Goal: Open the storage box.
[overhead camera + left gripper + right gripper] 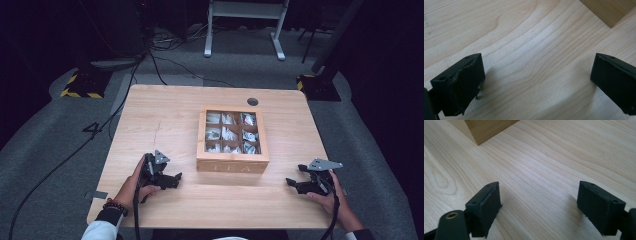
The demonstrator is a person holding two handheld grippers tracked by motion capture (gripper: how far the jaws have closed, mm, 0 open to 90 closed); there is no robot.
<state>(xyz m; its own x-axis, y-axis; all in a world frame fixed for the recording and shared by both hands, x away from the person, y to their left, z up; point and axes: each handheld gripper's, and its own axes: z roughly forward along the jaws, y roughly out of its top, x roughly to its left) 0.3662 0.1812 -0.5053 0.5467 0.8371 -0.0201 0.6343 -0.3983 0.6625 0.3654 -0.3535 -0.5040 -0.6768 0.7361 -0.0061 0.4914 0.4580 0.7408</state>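
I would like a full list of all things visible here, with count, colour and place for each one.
tea box: one, light wood, nine compartments holding pale tea bags, table centre
table: one, light wood, middle of the high view
cables: several, black, on the grey floor at left and beyond the table
white frame: one, floor beyond the table
left gripper: one, black, open, left of the box
right gripper: one, black, open, right of the box
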